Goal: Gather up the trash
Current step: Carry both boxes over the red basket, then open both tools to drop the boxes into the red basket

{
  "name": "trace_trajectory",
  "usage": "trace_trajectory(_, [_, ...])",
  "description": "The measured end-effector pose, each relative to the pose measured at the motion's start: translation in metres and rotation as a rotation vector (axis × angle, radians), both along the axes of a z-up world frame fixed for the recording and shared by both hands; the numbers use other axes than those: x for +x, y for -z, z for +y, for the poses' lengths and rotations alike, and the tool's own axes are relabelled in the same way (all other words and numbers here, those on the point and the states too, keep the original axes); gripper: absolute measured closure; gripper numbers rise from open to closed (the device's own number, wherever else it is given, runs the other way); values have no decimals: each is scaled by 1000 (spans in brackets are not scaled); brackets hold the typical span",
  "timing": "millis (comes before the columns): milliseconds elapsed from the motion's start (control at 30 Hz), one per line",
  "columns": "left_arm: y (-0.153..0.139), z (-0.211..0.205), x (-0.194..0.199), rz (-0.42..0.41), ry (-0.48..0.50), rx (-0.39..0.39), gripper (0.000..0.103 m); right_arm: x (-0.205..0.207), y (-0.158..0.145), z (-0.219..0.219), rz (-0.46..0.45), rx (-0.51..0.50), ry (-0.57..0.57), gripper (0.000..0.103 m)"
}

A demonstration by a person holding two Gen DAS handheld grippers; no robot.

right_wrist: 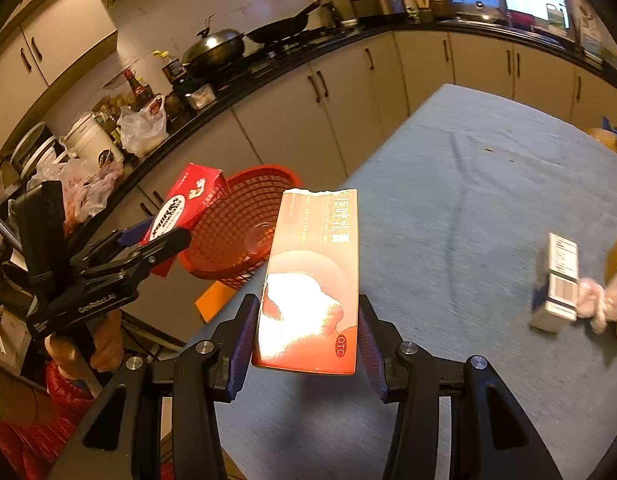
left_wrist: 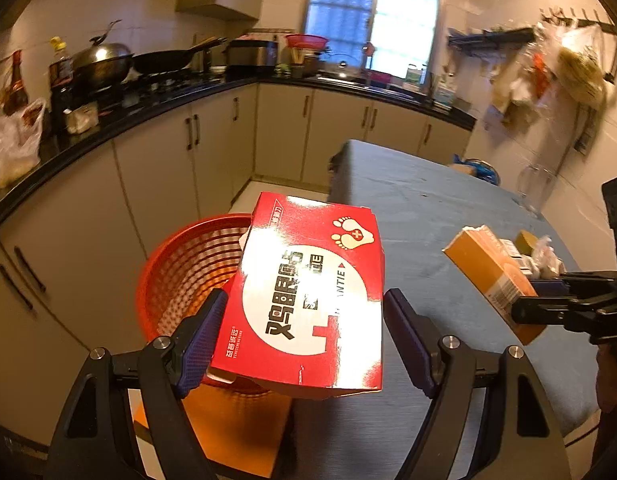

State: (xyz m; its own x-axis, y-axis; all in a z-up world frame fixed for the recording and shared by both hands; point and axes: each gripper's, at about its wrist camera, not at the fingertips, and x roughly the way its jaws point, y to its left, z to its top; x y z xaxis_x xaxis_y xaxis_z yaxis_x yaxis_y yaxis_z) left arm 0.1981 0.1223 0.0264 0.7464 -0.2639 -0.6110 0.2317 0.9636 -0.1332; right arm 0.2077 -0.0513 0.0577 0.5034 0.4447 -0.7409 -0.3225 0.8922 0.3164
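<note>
A red-and-white medicine box [left_wrist: 308,300] printed with black characters and a footprint emblem was clamped in the left gripper [left_wrist: 304,320] above the red mesh basket [left_wrist: 180,272]. An orange, torn-ended OTC carton [right_wrist: 312,280] was gripped by the right gripper [right_wrist: 308,332] over the near left edge of the blue table [right_wrist: 488,184].

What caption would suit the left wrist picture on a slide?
Left hand-held gripper holds a red box near a red basket beside the blue-clothed table.
</note>
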Motion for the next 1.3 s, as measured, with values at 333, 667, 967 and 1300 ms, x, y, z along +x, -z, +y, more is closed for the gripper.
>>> trace_trajectory(333, [13, 32, 23, 49, -65, 0, 25, 33, -2, 47, 28, 15, -71, 51])
trace_trajectory(667, [26, 45, 39, 90, -88, 28, 25, 74, 3, 77, 76, 27, -90, 51])
trace_trajectory(967, [29, 45, 42, 92, -74, 86, 25, 99, 11, 92, 105, 16, -84, 51])
trace_trajectory(1300, [32, 44, 50, 99, -68, 142, 25, 113, 21, 106, 140, 6, -87, 51])
